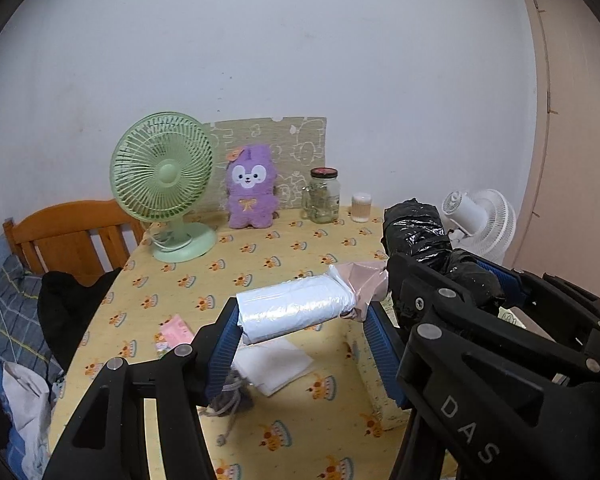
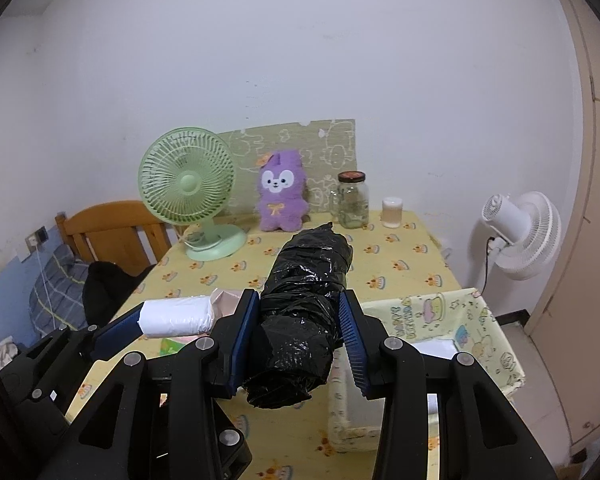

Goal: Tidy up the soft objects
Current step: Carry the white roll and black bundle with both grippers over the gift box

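The left gripper [image 1: 300,332] holds a white plastic-wrapped roll [image 1: 296,308] crosswise between its blue finger pads [image 1: 224,344], raised above the near part of the table [image 1: 204,280]; a crumpled pink bag [image 1: 366,284] sticks out from the roll's right end. The right gripper [image 2: 300,340] is closed around a black plastic-wrapped bundle [image 2: 304,312], which points away along the fingers and is also held off the table; in the left wrist view the same bundle [image 1: 420,232] sits at the right, just beside the roll. In the right wrist view the white roll [image 2: 178,316] lies left of the black bundle, close to it; whether the two touch cannot be told.

A fabric storage box [image 2: 496,332] with a cartoon print stands at the near right corner of the table, below and right of the right gripper; something white lies inside it. On the tablecloth under the left gripper lie a folded white sheet [image 1: 276,364], a small pink packet [image 1: 176,330] and a grey cord [image 1: 230,404].

Along the far edge of the table, left to right: a green desk fan [image 1: 164,184]; a purple plush toy [image 1: 252,188] upright against a patterned board [image 1: 296,140]; a glass jar [image 1: 324,196] with a dark lid; a small white-capped container [image 1: 361,208]. A white fan [image 2: 520,232] stands off the table to the right; a wooden chair [image 1: 72,236] stands at the left edge.
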`<action>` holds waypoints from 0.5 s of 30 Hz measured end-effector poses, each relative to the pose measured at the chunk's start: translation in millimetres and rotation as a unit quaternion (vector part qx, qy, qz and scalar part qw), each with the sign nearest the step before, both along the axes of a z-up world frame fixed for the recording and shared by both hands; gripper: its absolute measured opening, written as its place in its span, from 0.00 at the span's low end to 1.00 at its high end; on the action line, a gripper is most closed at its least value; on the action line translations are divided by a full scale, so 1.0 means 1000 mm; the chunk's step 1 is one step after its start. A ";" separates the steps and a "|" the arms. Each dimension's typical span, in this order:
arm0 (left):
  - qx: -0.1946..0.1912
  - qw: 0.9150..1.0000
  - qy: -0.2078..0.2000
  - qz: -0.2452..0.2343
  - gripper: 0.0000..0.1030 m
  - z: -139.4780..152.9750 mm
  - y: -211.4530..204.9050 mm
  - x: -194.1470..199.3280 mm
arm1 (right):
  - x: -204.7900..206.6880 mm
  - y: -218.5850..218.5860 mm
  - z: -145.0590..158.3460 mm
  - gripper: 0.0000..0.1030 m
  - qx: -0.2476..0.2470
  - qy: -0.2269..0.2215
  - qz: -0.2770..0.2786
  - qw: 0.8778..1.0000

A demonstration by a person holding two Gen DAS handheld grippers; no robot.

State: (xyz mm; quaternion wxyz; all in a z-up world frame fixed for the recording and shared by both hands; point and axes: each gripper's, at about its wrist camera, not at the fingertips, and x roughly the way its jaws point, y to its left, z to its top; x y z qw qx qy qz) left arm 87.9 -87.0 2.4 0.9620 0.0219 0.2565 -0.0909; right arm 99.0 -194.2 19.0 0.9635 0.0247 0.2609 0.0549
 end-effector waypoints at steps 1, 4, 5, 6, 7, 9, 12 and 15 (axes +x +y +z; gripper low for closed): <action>0.002 1.000 -0.002 -0.001 0.62 -0.001 -0.004 0.001 | 0.001 -0.003 -0.001 0.44 -0.001 -0.001 -0.001 1.000; 0.008 1.000 -0.011 0.003 0.62 -0.001 -0.014 0.003 | 0.005 -0.013 -0.002 0.44 0.001 -0.002 0.006 1.000; 0.011 1.000 -0.014 0.003 0.62 -0.001 -0.018 0.004 | 0.006 -0.017 -0.002 0.44 0.001 -0.009 0.009 1.000; 0.011 1.000 -0.013 0.002 0.62 -0.002 -0.020 0.006 | 0.008 -0.020 -0.002 0.44 0.001 -0.011 0.008 1.000; 0.012 1.000 -0.010 -0.001 0.62 -0.002 -0.024 0.008 | 0.009 -0.023 -0.003 0.44 0.003 -0.010 0.006 1.000; 0.013 1.000 -0.011 -0.003 0.62 -0.003 -0.030 0.009 | 0.010 -0.029 -0.004 0.44 0.001 -0.011 0.006 1.000; 0.011 1.000 -0.011 -0.008 0.62 -0.006 -0.039 0.012 | 0.011 -0.038 -0.006 0.44 -0.002 -0.012 0.005 1.000; 0.010 1.000 -0.006 -0.016 0.62 -0.012 -0.049 0.016 | 0.014 -0.048 -0.011 0.44 -0.004 -0.008 -0.003 1.000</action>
